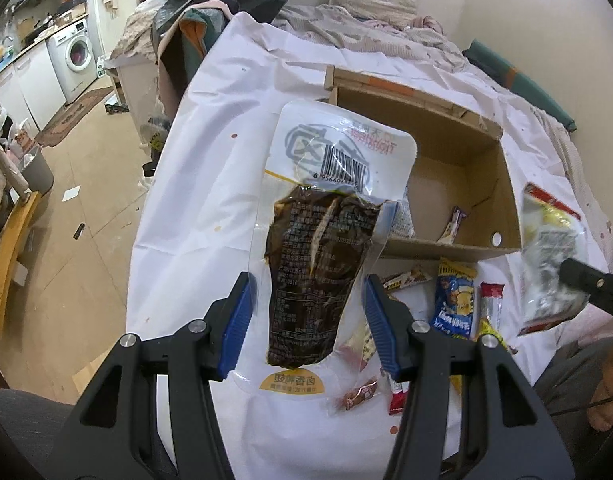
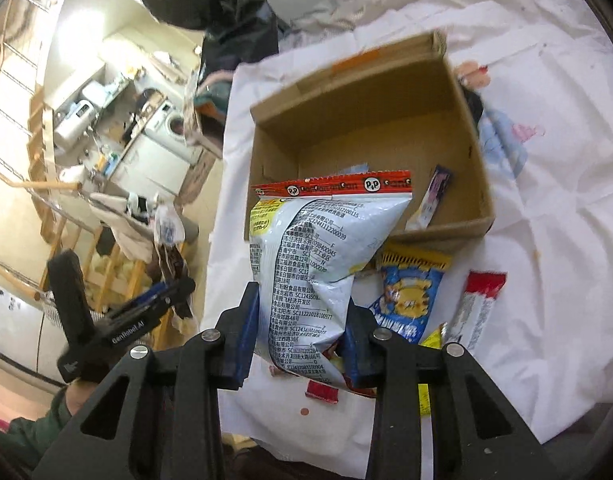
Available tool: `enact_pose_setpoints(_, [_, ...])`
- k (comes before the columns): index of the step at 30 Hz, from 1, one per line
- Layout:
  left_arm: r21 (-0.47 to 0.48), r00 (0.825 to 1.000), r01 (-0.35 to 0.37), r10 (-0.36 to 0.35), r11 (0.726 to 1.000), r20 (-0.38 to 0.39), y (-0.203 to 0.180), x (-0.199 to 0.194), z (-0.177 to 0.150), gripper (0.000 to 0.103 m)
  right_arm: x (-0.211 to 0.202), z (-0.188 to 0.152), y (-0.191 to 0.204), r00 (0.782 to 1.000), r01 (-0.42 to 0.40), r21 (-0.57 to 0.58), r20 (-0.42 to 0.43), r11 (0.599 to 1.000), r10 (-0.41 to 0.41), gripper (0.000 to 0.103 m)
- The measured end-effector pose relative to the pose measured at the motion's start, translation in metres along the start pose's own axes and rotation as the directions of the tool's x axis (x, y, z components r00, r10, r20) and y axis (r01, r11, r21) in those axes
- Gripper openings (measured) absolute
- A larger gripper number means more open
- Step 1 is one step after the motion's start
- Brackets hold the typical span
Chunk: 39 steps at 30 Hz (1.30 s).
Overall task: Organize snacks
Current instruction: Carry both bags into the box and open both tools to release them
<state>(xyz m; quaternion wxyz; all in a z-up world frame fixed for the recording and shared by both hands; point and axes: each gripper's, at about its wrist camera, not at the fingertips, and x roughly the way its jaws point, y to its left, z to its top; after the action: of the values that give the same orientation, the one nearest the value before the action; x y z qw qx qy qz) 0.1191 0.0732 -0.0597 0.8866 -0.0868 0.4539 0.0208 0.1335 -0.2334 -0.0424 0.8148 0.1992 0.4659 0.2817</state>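
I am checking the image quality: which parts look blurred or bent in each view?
Left wrist view: the dark vacuum pack is sharp, the chip bag at right is motion-smeared. Right wrist view: the cardboard box edges are smeared; fisheye bends the room.

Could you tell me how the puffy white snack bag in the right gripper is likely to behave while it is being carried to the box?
The snack bag looks air-filled, so probably light for its size. The right gripper pinches it in at the lower part, suggesting soft film that gives and may crush the contents. Its glossy surface could slip, and the unsupported top may sway above the cardboard box.
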Motion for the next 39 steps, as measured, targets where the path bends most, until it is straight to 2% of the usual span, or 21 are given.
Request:
enact_pose_setpoints(6, [-0.033, 0.999, 0.01, -0.009, 0.999, 0.04, 0.002, -0.013, 0.022, 0.051, -0.029, 0.026, -0.005, 0.992, 0.023, 0.011, 0.123, 1.0, -0.024, 0.037])
enact_pose_setpoints(14, [-0.047, 0.998, 0.027, -0.024, 0.999, 0.063, -0.009, -0.007, 0.069, 0.051, -0.034, 0.066, -0.022, 0.979, 0.068, 0.039, 0.188, 0.997, -0.074, 0.037])
enact_pose_setpoints(23, [0.015, 0.999, 0.028, -0.028, 0.999, 0.033, -0.036, 0.025, 0.099, 0.053, 0.014, 0.085, -0.059, 0.988, 0.103, 0.1, 0.101, 0.99, -0.113, 0.037])
enact_pose_setpoints(32, [-0.016, 0.999, 0.048, -0.049, 0.999, -0.024, -0.054, 0.083, 0.107, 0.053, 0.057, 0.095, -0.064, 0.989, 0.141, 0.052, 0.029, 0.989, -0.142, 0.037])
enact_pose_setpoints(39, [0.029, 0.997, 0.052, -0.05, 0.998, -0.053, -0.072, 0.116, 0.109, 0.053, 0.088, 0.092, -0.073, 0.984, 0.176, 0.058, -0.034, 0.983, -0.174, 0.037])
